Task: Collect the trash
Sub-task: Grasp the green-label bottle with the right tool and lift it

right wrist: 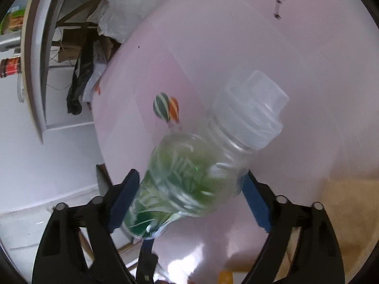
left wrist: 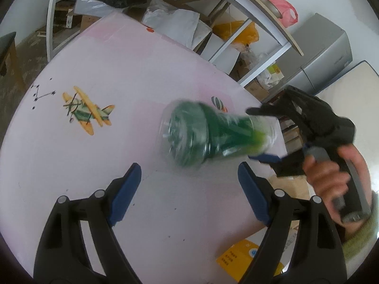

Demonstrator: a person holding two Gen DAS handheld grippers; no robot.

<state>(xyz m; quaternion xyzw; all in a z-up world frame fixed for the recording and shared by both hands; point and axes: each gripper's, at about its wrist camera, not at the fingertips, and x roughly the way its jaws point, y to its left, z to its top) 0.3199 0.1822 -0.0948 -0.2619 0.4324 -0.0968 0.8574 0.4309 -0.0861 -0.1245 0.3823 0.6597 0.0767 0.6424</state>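
Note:
A clear plastic bottle with a green label (right wrist: pixel 189 177) and a clear cap (right wrist: pixel 253 108) is gripped between my right gripper's (right wrist: pixel 189 189) blue pads, held tilted above the pink table (right wrist: pixel 236 47). In the left wrist view the same bottle (left wrist: pixel 208 135) hangs over the table's right edge, its base toward me, with the right gripper (left wrist: pixel 272 151) shut on its upper body and a hand on the handle. My left gripper (left wrist: pixel 189 179) is open and empty just below and in front of the bottle.
The pink table (left wrist: pixel 118 71) carries airplane (left wrist: pixel 87 111) and balloon (right wrist: pixel 165 108) prints. A yellow packet (left wrist: pixel 239 260) lies on the floor at the table's near right. Shelving with boxes and bags (left wrist: pixel 213 23) stands behind the table.

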